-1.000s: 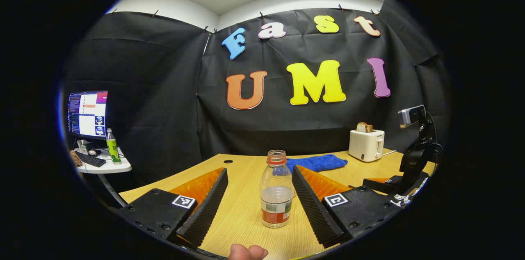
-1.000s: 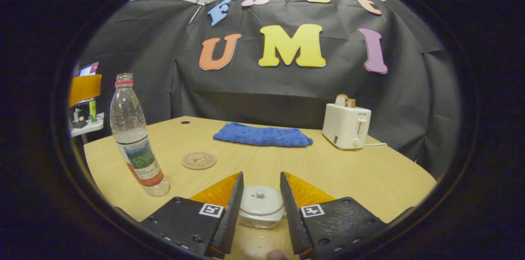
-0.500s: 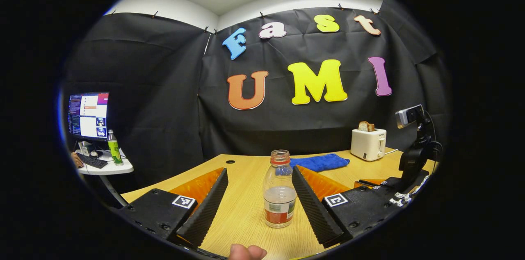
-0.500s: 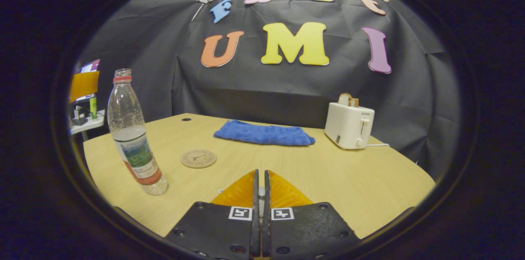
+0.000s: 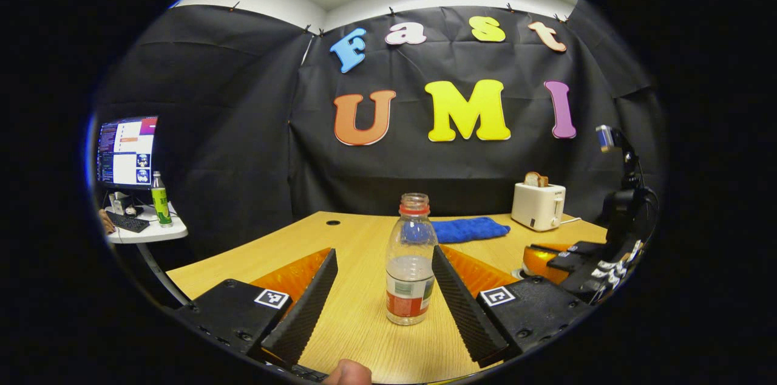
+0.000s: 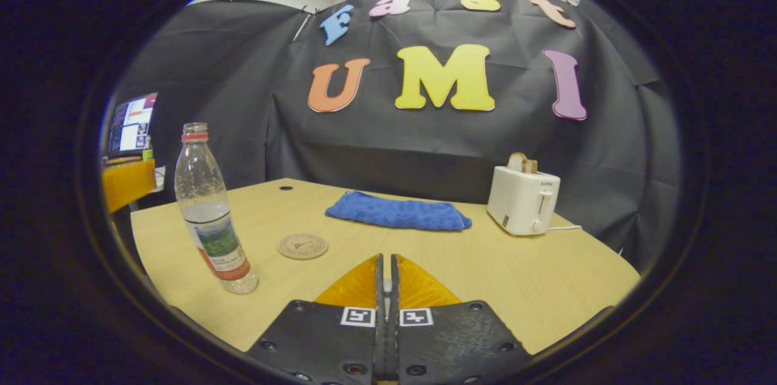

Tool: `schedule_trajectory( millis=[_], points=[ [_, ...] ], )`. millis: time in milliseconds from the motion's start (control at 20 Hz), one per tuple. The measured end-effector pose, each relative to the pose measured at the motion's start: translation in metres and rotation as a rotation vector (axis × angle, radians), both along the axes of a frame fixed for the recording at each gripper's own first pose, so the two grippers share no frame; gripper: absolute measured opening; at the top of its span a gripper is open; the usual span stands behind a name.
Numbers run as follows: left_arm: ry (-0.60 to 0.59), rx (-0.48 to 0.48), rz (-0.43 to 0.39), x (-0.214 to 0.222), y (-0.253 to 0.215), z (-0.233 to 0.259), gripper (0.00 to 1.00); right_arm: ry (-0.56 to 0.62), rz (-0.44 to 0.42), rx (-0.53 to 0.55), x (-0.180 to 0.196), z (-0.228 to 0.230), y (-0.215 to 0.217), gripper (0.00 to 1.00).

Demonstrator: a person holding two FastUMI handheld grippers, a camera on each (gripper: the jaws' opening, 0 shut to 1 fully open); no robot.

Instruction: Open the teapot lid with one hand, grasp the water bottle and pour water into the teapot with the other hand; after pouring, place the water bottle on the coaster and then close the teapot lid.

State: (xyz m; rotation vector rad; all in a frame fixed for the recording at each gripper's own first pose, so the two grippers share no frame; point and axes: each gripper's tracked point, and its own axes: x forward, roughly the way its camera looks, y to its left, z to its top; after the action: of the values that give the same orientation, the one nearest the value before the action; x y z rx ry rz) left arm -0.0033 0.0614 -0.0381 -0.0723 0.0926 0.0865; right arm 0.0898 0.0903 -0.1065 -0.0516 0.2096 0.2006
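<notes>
Left claw (image 5: pixel 376 294) is wide apart, its fingers flanking the water bottle (image 5: pixel 410 260) with a gap on each side, not touching it. Bottle stands upright on the bench (image 5: pixel 358 324), cap off, neck open, roughly a third full, label band low on the body. Right claw (image 6: pixel 385 288) is pinched nearly closed; a small pale bit shows in the slit between its fingers, likely the teapot lid knob, but too little shows to be sure what it holds. In the left gripper view the right claw sits at the far right over a rounded shape, likely the teapot, mostly hidden. Coaster (image 6: pixel 303 246) lies flat on the bench just beside the bottle, between it and the blue towel (image 6: pixel 397 215); toaster (image 6: pixel 523 200) stands well apart at the back right.

Handling, as a judgement: the bottle is thin clear plastic, light with so little water, and will dent and may slip if squeezed hard. Uncapped, so a hard squeeze or quick tilt could slosh water out. Best hold looks like mid-body, at or just above the label, where the wall is straight; the tapered shoulder would let the fingers slide. The lid, if ceramic, is stiff, smooth and chip-prone, and its small knob offers little grip.
</notes>
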Motion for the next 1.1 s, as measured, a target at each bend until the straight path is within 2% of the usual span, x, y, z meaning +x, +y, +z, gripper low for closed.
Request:
schedule_trajectory(
  millis=[250, 350, 850, 1100],
  points=[
    [0.087, -0.05, -0.105, 0.007, -0.018, -0.033, 0.99, -0.03, 0.011, 0.001, -0.012, 0.021, -0.008, 0.0],
    [0.119, -0.051, -0.123, 0.012, -0.021, -0.044, 0.98, -0.041, 0.018, -0.005, -0.018, 0.026, -0.01, 0.0],
    [0.233, -0.093, -0.134, 0.045, -0.025, -0.087, 0.99, -0.046, -0.004, -0.005, -0.036, 0.03, -0.032, 0.0],
    [0.244, -0.055, -0.134, 0.056, -0.024, -0.094, 0.99, -0.024, -0.012, -0.009, -0.04, 0.024, -0.039, 0.0]
  ],
)
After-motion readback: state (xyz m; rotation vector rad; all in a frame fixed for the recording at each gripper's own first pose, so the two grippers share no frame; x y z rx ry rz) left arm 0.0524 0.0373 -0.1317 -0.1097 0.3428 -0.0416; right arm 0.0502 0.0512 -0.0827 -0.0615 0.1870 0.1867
